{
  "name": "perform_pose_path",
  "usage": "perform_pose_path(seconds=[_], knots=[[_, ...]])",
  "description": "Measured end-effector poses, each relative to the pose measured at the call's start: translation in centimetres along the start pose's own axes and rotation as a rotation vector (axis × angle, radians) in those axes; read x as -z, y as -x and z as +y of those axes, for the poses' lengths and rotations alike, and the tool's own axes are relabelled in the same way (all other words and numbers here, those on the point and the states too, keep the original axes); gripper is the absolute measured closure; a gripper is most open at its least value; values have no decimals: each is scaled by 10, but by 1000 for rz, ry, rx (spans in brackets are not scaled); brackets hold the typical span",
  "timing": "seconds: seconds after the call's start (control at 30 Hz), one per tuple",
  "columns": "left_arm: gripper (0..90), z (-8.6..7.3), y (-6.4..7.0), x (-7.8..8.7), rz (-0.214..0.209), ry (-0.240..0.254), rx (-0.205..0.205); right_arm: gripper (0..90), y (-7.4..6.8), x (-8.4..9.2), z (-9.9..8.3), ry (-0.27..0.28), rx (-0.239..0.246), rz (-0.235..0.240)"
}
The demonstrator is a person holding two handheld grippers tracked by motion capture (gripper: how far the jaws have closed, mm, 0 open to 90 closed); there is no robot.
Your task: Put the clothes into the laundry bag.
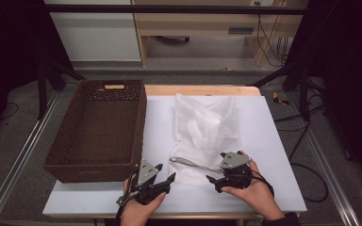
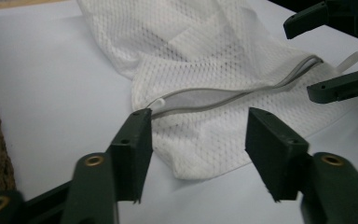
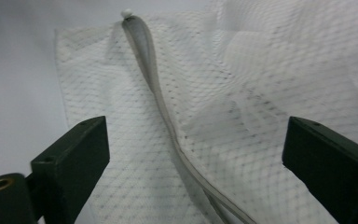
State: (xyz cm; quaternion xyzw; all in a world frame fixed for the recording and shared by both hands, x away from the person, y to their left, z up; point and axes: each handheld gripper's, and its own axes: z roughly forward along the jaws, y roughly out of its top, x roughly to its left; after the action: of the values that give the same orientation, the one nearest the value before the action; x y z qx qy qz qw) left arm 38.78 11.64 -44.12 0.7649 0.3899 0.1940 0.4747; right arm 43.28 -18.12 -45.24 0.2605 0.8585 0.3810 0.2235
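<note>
A white mesh bag [image 1: 207, 125] lies flat on the white table top [image 1: 273, 155], its grey zipper [image 1: 188, 163] running along the near end. My left gripper [image 1: 166, 172] is at the bag's near left corner, jaws open. In the left gripper view the bag [image 2: 205, 42] and its zipper [image 2: 223, 95] lie just past my open left gripper [image 2: 197, 119], with nothing pressed between the pads. My right gripper [image 1: 216, 166] rests over the bag's near right part, also open. In the right gripper view the zipper [image 3: 154, 79] runs across the mesh between the wide-open jaws of my right gripper [image 3: 196, 126].
A dark brown woven basket [image 1: 141, 122] stands on the left of the table, close to the bag's left side. The table's front edge runs just below both hands. Metal frame rails flank the table on both sides.
</note>
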Motion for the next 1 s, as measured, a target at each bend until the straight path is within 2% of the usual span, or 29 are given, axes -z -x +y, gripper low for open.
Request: perform_pose_path(seconds=[0.13, 0.27, 0.37, 0.53, 0.83, 1.0], knots=[[261, 6, 2, 5, -2, 28, -11, 60, 4, 12, -2, 49, -22, -49], [199, 13, 2, 14, -12, 60, -1, 58, 10, 22, -4, 97, -52, -89], [177, 18, -2, 21, -17, 78, 6, 56, 15, 25, -6, 105, -73, -112], [152, 24, -10, 32, 0, 103, 19, 56, 21, 28, -9, 110, -105, -130], [111, 31, -28, 47, 26, 120, 51, 54, 32, 33, -14, 119, -177, -168], [93, 33, -35, 54, 44, 131, 44, 53, 39, 37, -17, 128, -221, -192]])
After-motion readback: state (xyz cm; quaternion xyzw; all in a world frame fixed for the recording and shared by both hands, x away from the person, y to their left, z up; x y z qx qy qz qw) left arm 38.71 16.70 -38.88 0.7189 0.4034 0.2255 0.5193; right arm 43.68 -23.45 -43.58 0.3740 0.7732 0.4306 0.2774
